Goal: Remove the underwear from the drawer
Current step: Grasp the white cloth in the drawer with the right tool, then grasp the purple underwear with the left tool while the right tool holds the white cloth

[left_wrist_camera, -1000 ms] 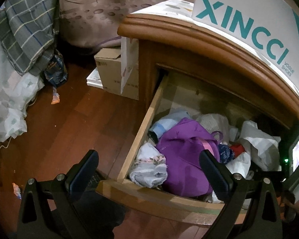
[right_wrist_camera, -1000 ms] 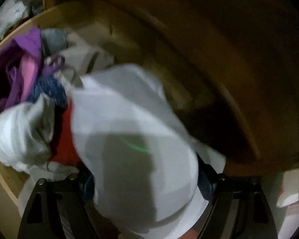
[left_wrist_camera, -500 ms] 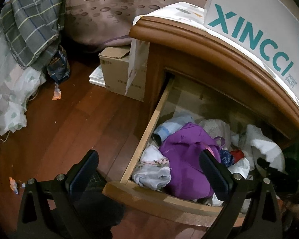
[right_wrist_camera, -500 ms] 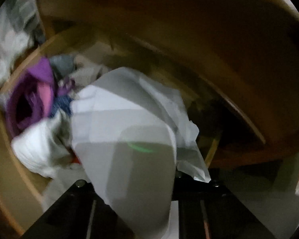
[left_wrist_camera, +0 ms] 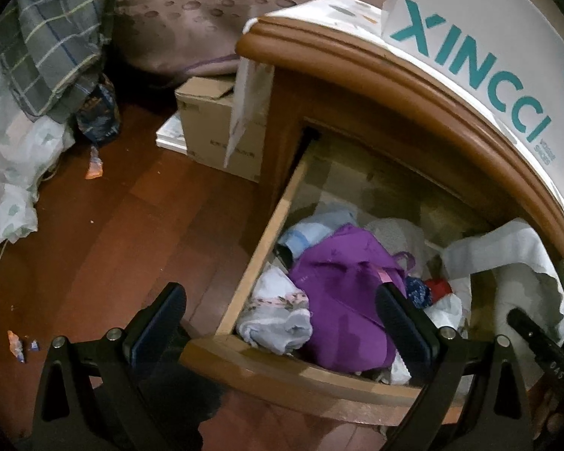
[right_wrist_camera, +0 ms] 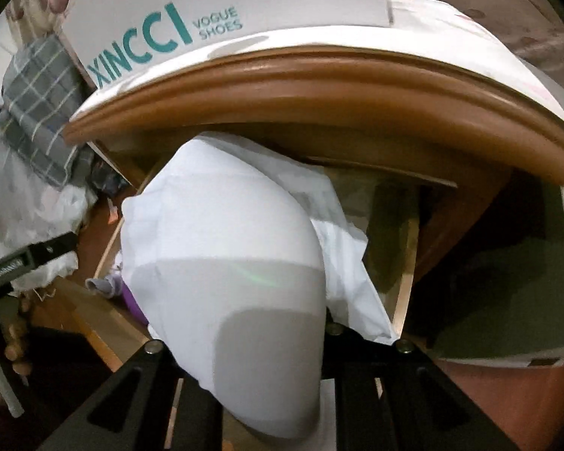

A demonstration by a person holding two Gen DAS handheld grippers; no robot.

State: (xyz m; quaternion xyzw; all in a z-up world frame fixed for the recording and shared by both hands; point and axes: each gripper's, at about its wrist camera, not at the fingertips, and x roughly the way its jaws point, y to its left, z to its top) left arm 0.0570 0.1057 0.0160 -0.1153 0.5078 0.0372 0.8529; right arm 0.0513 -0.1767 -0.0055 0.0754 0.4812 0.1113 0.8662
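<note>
— Underwear check: where's your white underwear (right_wrist_camera: pixel 222 248)?
— Clamped in your right hand-held gripper (right_wrist_camera: pixel 244 406), lifted above the open drawer (left_wrist_camera: pixel 282 372).
— And your left hand-held gripper (left_wrist_camera: pixel 278 323)?
— Spread wide, empty, over the drawer's front.

I'm in a bedroom at home: a wooden nightstand (left_wrist_camera: pixel 357 75) with its drawer (left_wrist_camera: pixel 267 240) full of clothes stands on a dark wood floor (left_wrist_camera: pixel 124 225). A shoe box (left_wrist_camera: pixel 488 37) sits on top, with a plaid blanket (left_wrist_camera: pixel 52 37) and a cardboard box (left_wrist_camera: pixel 210 124) nearby.
</note>
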